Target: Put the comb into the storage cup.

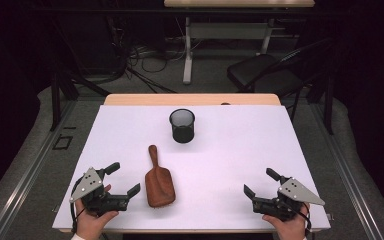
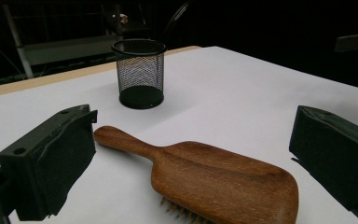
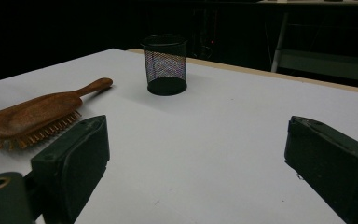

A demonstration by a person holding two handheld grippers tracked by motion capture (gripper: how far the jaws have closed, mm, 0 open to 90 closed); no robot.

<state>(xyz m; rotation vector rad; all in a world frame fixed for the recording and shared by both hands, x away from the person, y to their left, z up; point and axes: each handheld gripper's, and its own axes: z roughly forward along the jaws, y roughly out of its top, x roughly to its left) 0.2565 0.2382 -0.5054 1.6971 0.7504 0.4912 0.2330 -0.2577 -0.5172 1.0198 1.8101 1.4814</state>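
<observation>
No legible writing. White worktop, dark room. Wooden hairbrush bristles down; mesh cup upright. Left tool, right tool: jaws apart, empty.

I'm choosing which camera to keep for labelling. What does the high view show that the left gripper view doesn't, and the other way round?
High view alone: both hands, the left hand-held gripper and the right hand-held gripper whole with their grey plates, the table's near edge, the floor, and a chair behind.

Left gripper view alone: the bristles under the hairbrush's head, facing down on the table, and the cup's mesh side.

Both: brush, cup, white tabletop, and open jaws with nothing between them.
</observation>
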